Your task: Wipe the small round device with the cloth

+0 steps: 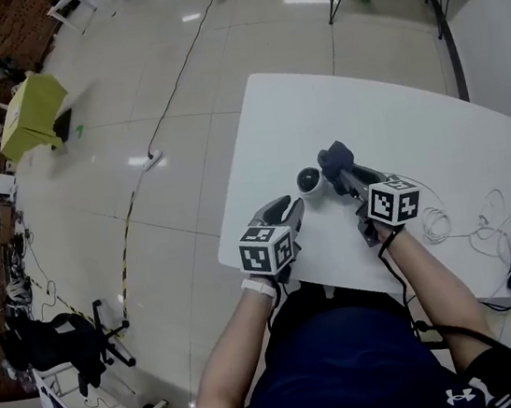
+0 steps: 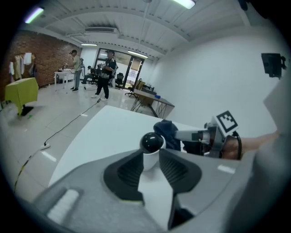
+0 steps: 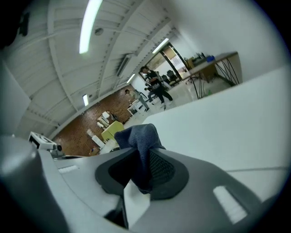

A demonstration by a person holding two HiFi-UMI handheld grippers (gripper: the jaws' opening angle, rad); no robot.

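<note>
My left gripper [image 1: 290, 207] is narrowly parted and clamped on the small round device [image 1: 309, 180]. In the left gripper view the jaws [image 2: 152, 157] squeeze its white base from both sides, with the glossy black dome [image 2: 152, 142] standing upright above them. The device sits on the white table [image 1: 413, 119] near the left edge, where the top drops off to the tiled floor [image 1: 177, 115].

Just right of the device is the dark blue cloth [image 1: 335, 156]; I cannot tell whether the two touch. My right gripper [image 1: 342, 177] is pinched tight on it. In the right gripper view a fold of the cloth [image 3: 138, 139] is caught between the pads and bunches out past the tips.

Beyond both grippers the tabletop is bare white. Farther right lie coiled white cables [image 1: 442, 219].

Each marker cube [image 1: 267, 249] carries black-and-white squares, and a white logo [image 1: 458, 396] shows on my dark clothing.
</note>
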